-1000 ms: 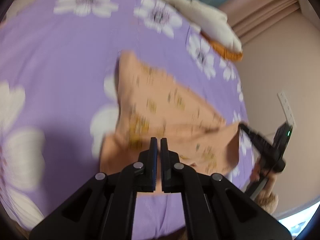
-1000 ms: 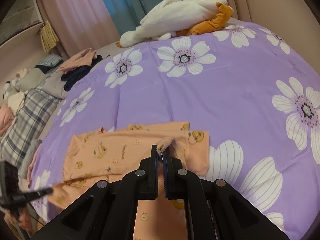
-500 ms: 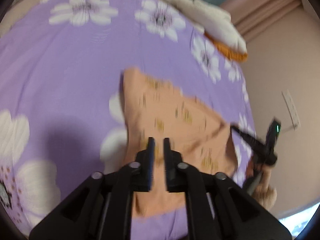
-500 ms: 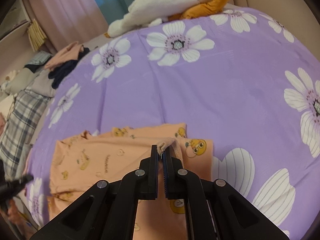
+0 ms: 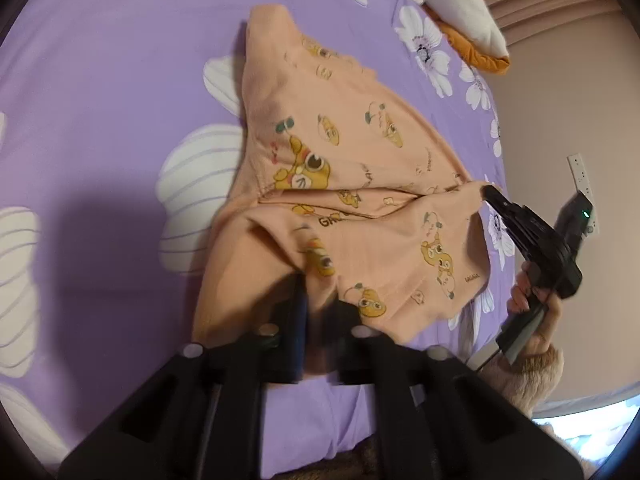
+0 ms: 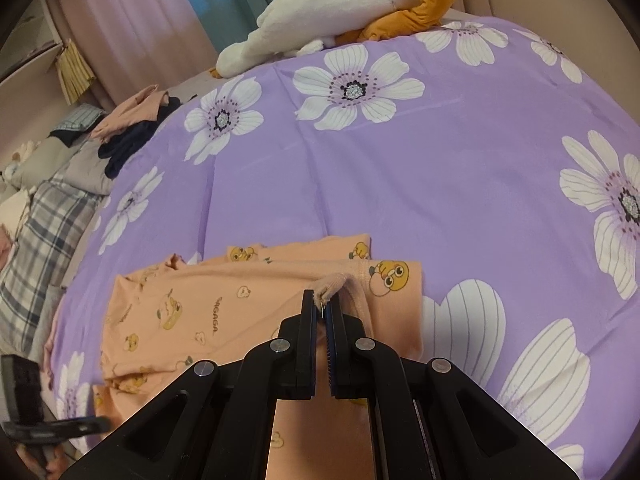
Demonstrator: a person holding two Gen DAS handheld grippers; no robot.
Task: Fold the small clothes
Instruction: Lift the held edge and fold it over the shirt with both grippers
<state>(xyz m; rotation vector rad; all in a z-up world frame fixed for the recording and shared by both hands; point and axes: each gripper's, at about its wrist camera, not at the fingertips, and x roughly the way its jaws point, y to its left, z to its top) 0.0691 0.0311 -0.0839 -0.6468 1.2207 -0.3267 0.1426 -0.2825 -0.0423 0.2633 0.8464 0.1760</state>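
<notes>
The left wrist view alone shows the person's right hand [image 5: 536,304] wrapped around the right gripper's handle, a fuzzy sleeve cuff [image 5: 532,376] below it, and a white wall socket strip [image 5: 582,174]. The right wrist view alone shows a pile of pink and navy clothes [image 6: 132,124] at the far left edge of the bed, a grey plaid blanket [image 6: 36,240] beside that edge, and pink and teal curtains [image 6: 168,12] behind.

Both grippers point steeply down toward the bed with the purple sheet printed with white flowers [image 6: 460,184].

The peach cotton garment with yellow cartoon prints [image 5: 352,152] lies flat near the near edge of the bed, partly folded over itself. The right gripper [image 6: 325,300] is clamped together on a bunched ribbed hem of the garment, lifting that corner. The left gripper [image 5: 320,312] is motion-blurred; its jaws are closing, with a fold of the garment's near edge between them. A white and orange plush blanket [image 6: 344,12] lies at the far edge of the bed.
</notes>
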